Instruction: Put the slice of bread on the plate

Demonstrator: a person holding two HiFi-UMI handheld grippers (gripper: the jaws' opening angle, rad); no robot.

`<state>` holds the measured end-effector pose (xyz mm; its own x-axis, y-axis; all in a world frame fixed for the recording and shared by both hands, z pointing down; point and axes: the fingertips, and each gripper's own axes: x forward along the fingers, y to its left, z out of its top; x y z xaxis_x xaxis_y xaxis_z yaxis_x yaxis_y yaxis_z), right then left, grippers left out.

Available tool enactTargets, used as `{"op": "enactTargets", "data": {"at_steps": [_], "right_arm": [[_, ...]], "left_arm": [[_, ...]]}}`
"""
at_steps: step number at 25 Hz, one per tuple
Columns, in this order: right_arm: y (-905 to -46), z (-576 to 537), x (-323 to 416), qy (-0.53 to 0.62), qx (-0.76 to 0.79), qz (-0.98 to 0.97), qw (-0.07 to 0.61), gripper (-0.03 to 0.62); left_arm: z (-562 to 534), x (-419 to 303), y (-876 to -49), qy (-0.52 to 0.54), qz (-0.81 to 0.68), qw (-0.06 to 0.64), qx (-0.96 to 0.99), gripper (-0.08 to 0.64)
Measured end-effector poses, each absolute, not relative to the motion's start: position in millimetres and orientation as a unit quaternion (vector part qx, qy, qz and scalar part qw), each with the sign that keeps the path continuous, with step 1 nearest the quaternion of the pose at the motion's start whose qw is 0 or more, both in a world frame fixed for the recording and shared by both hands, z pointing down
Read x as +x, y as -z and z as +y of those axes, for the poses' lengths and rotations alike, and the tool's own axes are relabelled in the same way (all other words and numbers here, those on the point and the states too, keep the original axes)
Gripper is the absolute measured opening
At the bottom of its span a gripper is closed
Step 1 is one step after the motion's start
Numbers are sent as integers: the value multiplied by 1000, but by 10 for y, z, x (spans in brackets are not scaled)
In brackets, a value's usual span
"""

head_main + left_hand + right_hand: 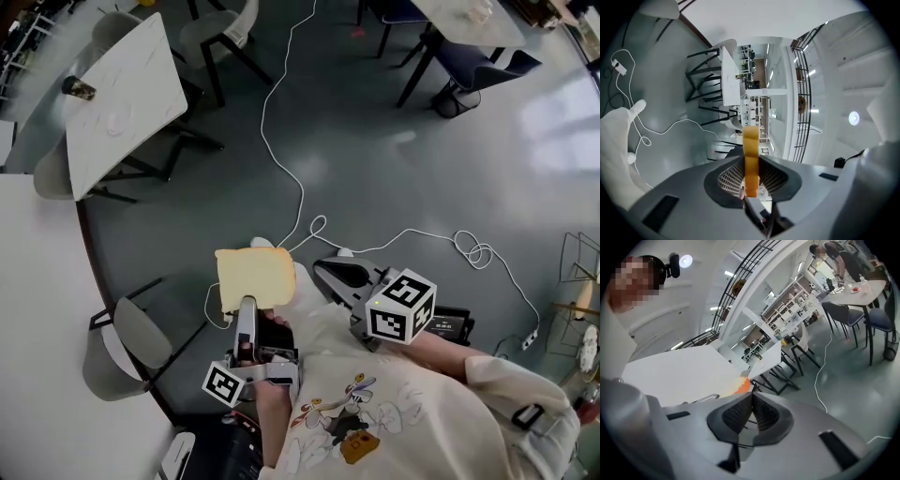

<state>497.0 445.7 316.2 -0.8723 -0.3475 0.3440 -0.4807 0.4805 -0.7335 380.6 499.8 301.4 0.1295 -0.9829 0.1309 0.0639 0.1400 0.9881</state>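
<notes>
Grey jaws of the left gripper (751, 169) clench the slice of bread (255, 277), which stands edge-on between them and sticks out past their tips. Just beside the left gripper, the right gripper (325, 272) is closed on nothing. I judge this is the carrying step. Next, the bread must reach the plate, which I cannot find with certainty.

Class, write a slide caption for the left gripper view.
A bread slice, seen edge-on, clamped between the jaws of the left gripper.

Open floor (375, 141) ahead; cable (265, 127) crosses it; chair (141, 333) at left
</notes>
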Motion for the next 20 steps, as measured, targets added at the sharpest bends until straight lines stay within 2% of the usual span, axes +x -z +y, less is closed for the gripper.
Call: {"op": "enactTargets", "data": {"at_steps": [9, 15, 20], "right_arm": [[-3215, 3989, 3575, -452, 230, -855, 112, 6], [-3140, 3681, 2716, -467, 273, -835, 102, 6], [-3055, 3498, 2217, -451, 286, -841, 89, 6]], "left_arm": [[4446, 2413, -3109, 493, -475, 570, 454, 94], [4177, 1451, -2932, 483, -462, 571, 476, 94], [4000, 964, -2970, 487, -456, 575, 473, 94]]}}
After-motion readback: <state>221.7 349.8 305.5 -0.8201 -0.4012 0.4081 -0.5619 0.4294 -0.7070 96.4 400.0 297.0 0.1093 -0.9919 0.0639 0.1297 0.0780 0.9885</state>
